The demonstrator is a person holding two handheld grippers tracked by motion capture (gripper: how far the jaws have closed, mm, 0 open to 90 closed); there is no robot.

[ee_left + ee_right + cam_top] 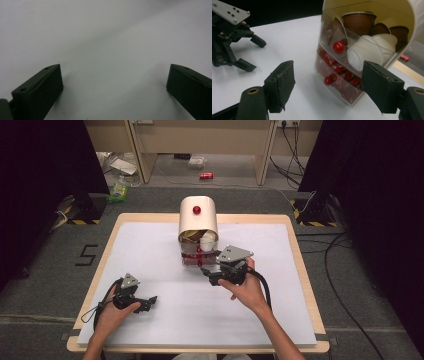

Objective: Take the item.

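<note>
A cream round-topped capsule holder (198, 220) with a red knob (196, 210) stands at the back middle of the white sheet (150, 250). Its clear upper drawer (332, 32) holds brown capsules (358, 21) and white capsules (364, 51). The clear drawer below it holds red capsules (342, 70). My right gripper (210, 275) sits just in front of the holder's right side, its jaws apart (329, 87) with nothing between them. My left gripper (145, 302) rests low at the front left, open (112, 85) over the bare sheet. It also appears in the right gripper view (253, 53).
The sheet covers a wooden table (300, 255). Beyond the far edge the floor holds a red can (206, 175), litter (120, 190) and cables (295, 150). Dark curtains (45, 165) stand on both sides.
</note>
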